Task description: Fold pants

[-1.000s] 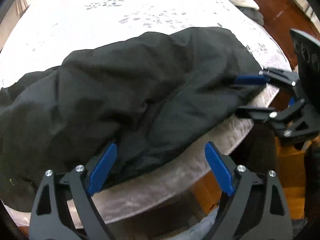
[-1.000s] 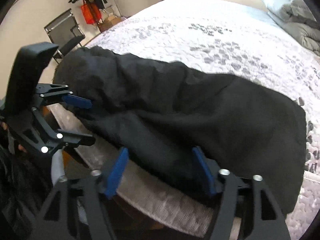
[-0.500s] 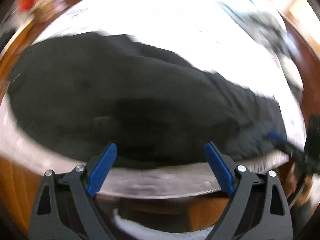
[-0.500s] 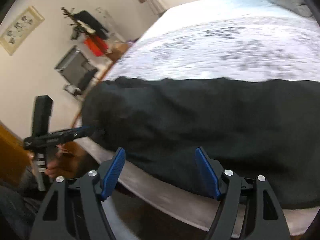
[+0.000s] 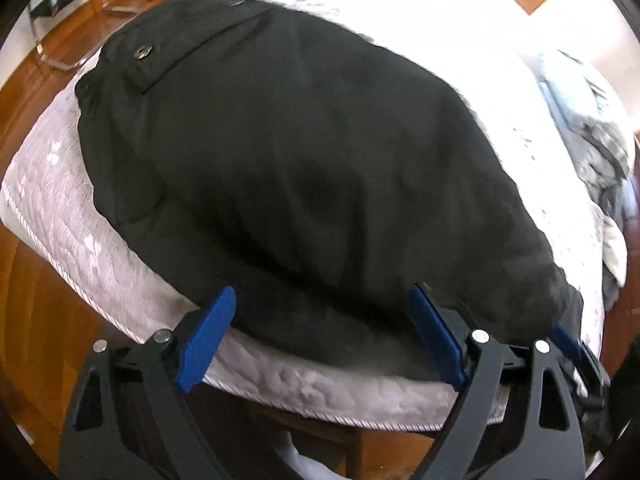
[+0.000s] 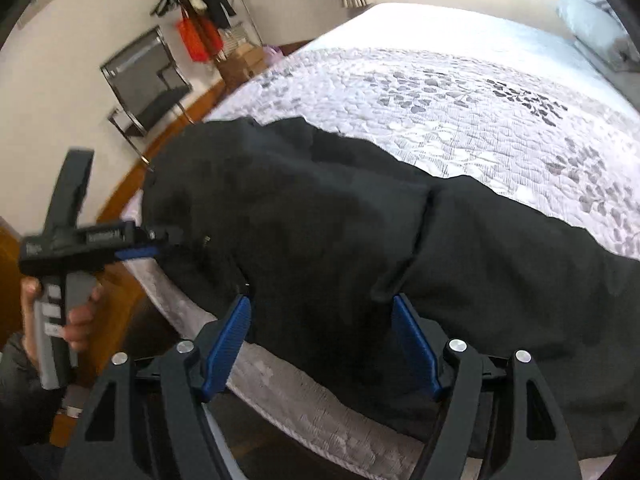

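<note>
Below my fingers a bed with a white quilted, grey-leaf-patterned cover [image 6: 460, 120] carries black fabric pants [image 5: 304, 168] along its near edge and grey pillows [image 5: 592, 132] farther off.

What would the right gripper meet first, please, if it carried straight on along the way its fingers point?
Most likely the black pants: the open right gripper points down at their near edge on the bed, though depth is unclear.
</note>
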Demonstrator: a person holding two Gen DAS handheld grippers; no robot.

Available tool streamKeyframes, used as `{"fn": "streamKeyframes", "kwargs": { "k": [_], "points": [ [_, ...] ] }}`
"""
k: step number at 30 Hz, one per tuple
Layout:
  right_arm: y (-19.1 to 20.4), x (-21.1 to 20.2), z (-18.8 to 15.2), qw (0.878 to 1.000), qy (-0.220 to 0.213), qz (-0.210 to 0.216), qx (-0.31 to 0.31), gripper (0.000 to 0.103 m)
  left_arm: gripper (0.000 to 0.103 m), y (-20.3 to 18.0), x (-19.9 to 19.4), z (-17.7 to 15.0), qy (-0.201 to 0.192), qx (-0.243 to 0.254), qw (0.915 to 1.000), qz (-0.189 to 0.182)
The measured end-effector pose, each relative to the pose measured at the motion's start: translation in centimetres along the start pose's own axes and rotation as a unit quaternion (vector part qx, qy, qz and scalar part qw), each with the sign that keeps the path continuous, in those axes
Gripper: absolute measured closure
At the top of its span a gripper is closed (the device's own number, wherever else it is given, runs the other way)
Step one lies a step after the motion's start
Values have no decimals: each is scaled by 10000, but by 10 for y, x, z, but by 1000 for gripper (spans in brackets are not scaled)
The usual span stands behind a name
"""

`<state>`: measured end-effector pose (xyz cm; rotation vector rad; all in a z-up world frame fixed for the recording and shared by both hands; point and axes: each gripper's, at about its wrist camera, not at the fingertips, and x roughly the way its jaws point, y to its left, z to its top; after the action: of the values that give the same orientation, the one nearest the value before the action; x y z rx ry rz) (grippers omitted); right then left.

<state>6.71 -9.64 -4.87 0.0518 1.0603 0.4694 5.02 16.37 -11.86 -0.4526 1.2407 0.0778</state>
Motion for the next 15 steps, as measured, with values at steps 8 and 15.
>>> {"fn": "streamKeyframes", "kwargs": {
  "k": [8,15],
  "points": [
    [-27,-12,-4,9974,-132,407,575,29,17,30,10,12,372,-634,9969,-271],
    [-35,-9,-3,9955,-131,466,817,29,17,27,8,27,453,-1185,9912,-382]
  ]
}}
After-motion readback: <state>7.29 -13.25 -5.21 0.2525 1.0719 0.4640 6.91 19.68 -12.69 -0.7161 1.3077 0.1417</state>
